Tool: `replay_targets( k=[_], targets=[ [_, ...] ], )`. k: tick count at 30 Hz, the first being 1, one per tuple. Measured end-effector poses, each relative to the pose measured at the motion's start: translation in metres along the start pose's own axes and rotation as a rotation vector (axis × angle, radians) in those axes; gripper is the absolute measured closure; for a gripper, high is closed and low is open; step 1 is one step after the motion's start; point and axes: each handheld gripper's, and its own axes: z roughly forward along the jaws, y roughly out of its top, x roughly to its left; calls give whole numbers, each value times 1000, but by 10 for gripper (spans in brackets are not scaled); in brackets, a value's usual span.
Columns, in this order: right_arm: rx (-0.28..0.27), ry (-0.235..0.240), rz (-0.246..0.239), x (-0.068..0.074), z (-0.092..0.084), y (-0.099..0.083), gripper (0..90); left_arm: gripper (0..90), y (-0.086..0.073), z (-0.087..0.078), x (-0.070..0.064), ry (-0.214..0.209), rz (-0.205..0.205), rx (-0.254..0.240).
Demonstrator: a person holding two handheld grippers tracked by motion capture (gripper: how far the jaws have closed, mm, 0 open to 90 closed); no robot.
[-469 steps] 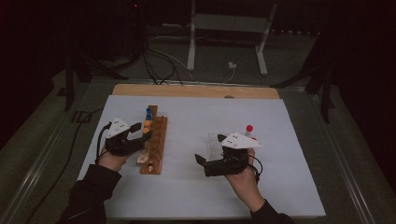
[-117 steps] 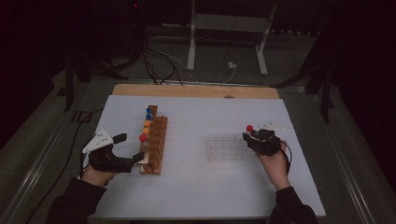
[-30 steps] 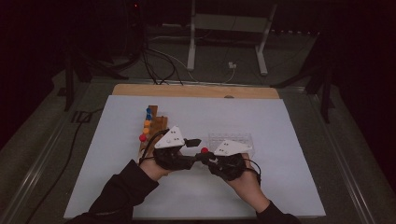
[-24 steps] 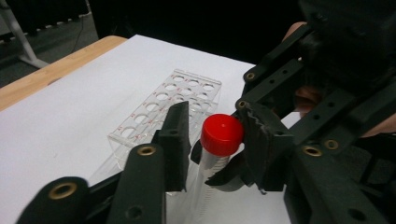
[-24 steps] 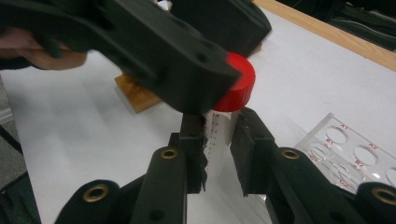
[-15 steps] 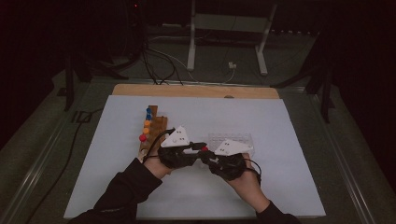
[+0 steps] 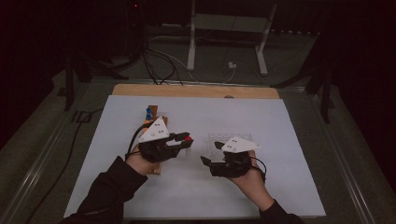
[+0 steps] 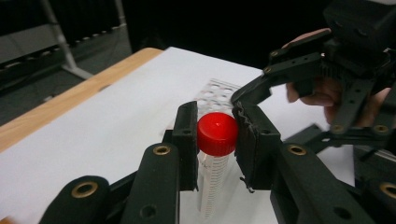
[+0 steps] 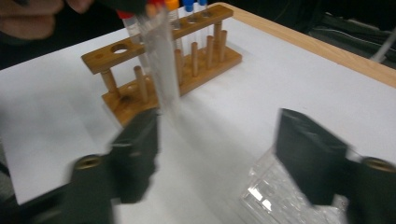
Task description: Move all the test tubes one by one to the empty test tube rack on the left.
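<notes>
A clear graduated tube with a red cap (image 8: 217,133) stands upright between the pads of my left gripper (image 8: 215,140), which is shut on it just under the cap. From above, that left gripper (image 7: 187,138) points right with the red cap (image 7: 188,138) at its tip. My right gripper (image 7: 210,154) faces it from the right; its jaws have just been opening and stand apart with nothing between them. In the right gripper view the tube (image 9: 161,60) hangs blurred beyond the wide jaws of the right gripper (image 9: 224,154).
A wooden tube rack (image 9: 177,60) with blue- and orange-capped tubes stands behind the left hand, also the wooden rack (image 7: 152,114) from above. A clear plastic rack (image 7: 224,138) lies by the right gripper. White mat (image 7: 280,186) covers the table; a wooden board (image 7: 196,91) edges its far side.
The left jaws closed on the red-capped tube while both grippers met mid-table. The right jaws then opened, and the left gripper drew left with the tube.
</notes>
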Motion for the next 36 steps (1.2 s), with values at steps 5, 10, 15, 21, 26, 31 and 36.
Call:
replay_targets(
  k=[5,10,15,21,26,31,36],
  targets=[
    [-11,-18,30,-1,-1,1,68,720,-2,-20,8,57,-13,-10],
    [-13,13,42,-3,-2,2,0,720,-6,-39,15,110,-27,-15],
    [-29,35,31,-3,-4,1,0,720,-7,-56,21,154,-31,-22],
    [-33,34,25,-3,-5,1,0,720,-12,-75,29,208,-42,-22],
    [-38,30,22,-3,-6,1,0,720,-19,-86,34,243,-60,-29],
    [-39,28,23,-4,-6,1,0,720,-30,-91,40,268,-89,-20],
    [-39,32,26,-4,-6,1,0,720,-45,-89,42,281,-109,-3]
  ],
)
